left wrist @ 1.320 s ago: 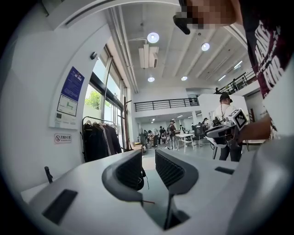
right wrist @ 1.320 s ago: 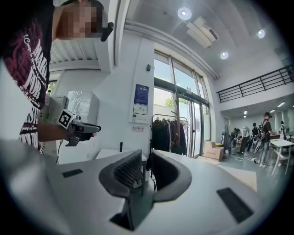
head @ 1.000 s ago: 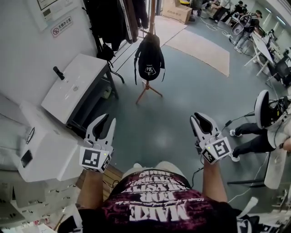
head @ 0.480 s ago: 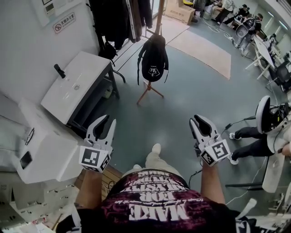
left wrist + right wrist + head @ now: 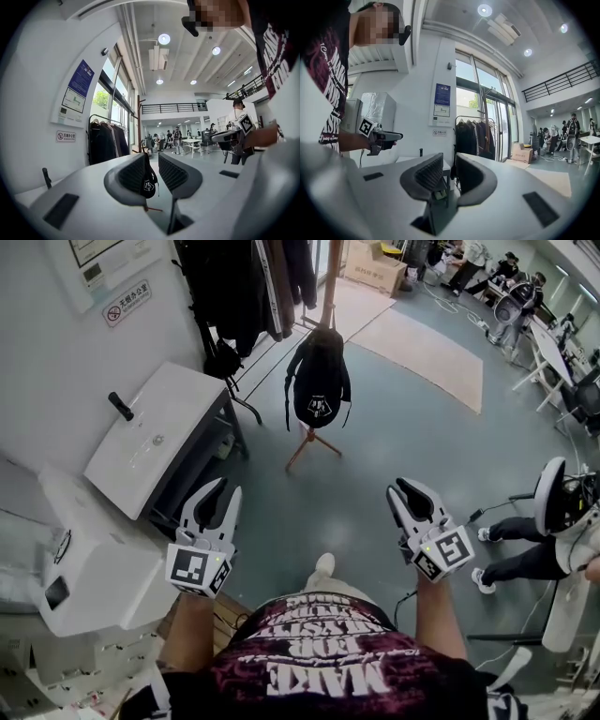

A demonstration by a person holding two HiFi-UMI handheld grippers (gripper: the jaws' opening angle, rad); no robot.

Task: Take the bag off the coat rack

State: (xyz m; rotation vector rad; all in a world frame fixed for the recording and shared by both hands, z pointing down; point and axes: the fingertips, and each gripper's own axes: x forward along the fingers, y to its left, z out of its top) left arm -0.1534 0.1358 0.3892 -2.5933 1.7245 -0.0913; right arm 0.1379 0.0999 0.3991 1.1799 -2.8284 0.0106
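Observation:
A black backpack (image 5: 319,381) with a white logo hangs on a wooden coat rack (image 5: 328,282) that stands on splayed legs a few steps ahead of me. My left gripper (image 5: 223,488) and right gripper (image 5: 401,488) are held out at waist height, well short of the bag. Both are open and hold nothing. In the left gripper view the backpack (image 5: 149,182) shows far off in the gap of the left gripper (image 5: 152,161). The right gripper (image 5: 449,161) points toward the wall and the clothes rail.
A white-topped cabinet (image 5: 155,432) and a white machine (image 5: 89,568) stand close on my left by the wall. Dark garments hang on a clothes rail (image 5: 239,282) behind the rack. A person's legs (image 5: 520,540) and a chair (image 5: 553,493) are at the right.
I have stepped toward the coat rack: the backpack sits lower and nearer in the head view, and a foot now shows below. Both grippers keep their pose.

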